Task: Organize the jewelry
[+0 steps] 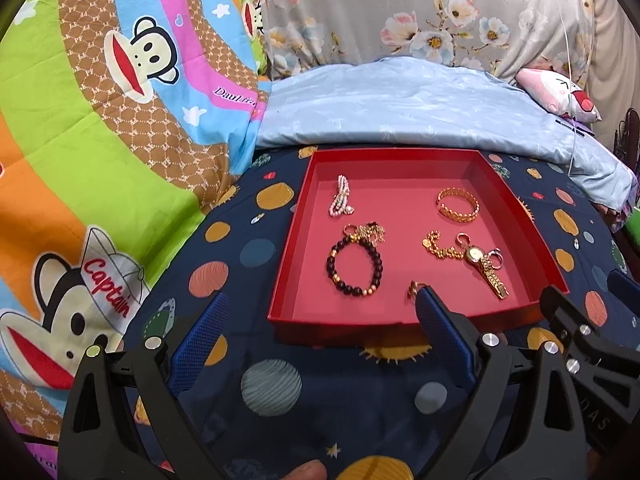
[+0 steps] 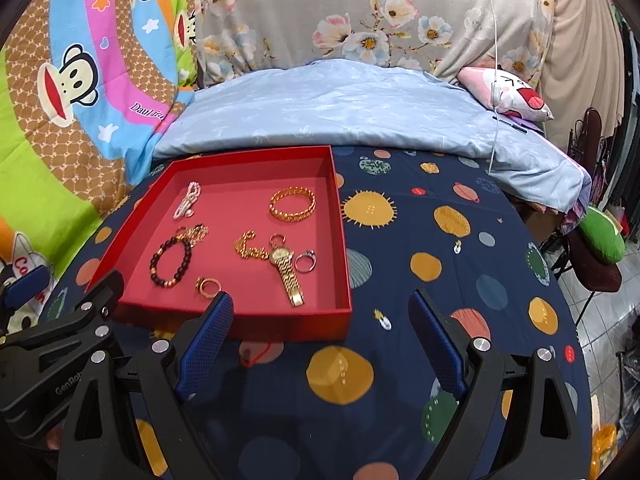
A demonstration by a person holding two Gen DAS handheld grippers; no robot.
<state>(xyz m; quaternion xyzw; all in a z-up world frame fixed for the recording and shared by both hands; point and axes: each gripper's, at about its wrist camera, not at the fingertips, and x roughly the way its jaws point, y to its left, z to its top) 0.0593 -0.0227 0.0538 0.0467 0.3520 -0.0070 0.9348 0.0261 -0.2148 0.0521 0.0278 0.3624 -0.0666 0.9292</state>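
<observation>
At the far left a bright monkey-print quilt (image 1: pixel 100 152) is heaped against the navy planet-print bedsheet (image 1: pixel 240 272), and over that sheet the left gripper (image 1: pixel 322 302) hovers with its blue-padded jaws spread wide and nothing between them. Its left pad is over bare sheet, while its right pad reaches across the near wall of the red tray (image 1: pixel 304 188), so the tray's near-left corner sits in the gap. Inside the tray, from left: a small pearl bracelet (image 1: pixel 340 202) at the back, a dark beaded bracelet (image 1: pixel 354 266) in front of it with a tangle of gold chain touching its far edge, then a gold ring (image 2: pixel 208 287) just beyond the tip of the inner pad of either gripper. Further right lie a gold bangle (image 1: pixel 458 204) at the back, a gold chain (image 1: pixel 440 250) touching a gold watch (image 1: pixel 486 270), and a silver ring (image 2: pixel 306 261) just beside the watch. The right gripper (image 2: pixel 322 302) is likewise wide apart and empty; its left pad overlaps the tray's near wall, its right pad is over open sheet, and the tray's near-right corner falls between them. A pale blue blanket (image 2: pixel 340 108) lies behind the tray.
</observation>
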